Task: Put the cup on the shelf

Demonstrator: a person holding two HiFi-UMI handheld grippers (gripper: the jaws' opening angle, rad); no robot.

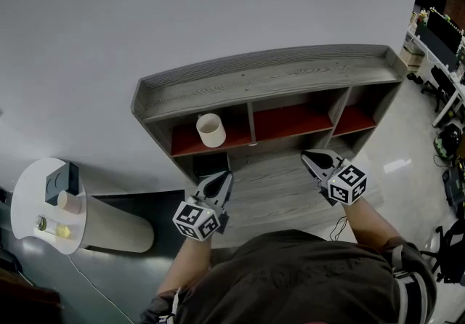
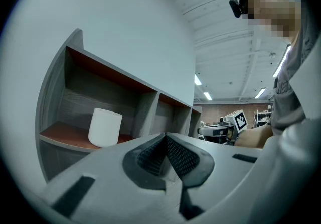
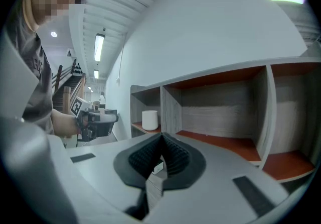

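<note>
Head view shows the grey wood-grain shelf unit [image 1: 269, 75], with three red-floored compartments, ahead of both grippers. The plain white cylindrical cup [image 1: 211, 130] stands upright in the compartment just beyond the left gripper [image 1: 221, 179], near the front lip. Nothing shows inside the cup, and the other two bays show only bare floor. The left gripper and the right gripper [image 1: 311, 158] each have jaws pressed together on nothing. A forward nudge from the left one could well tip the cup off.
</note>
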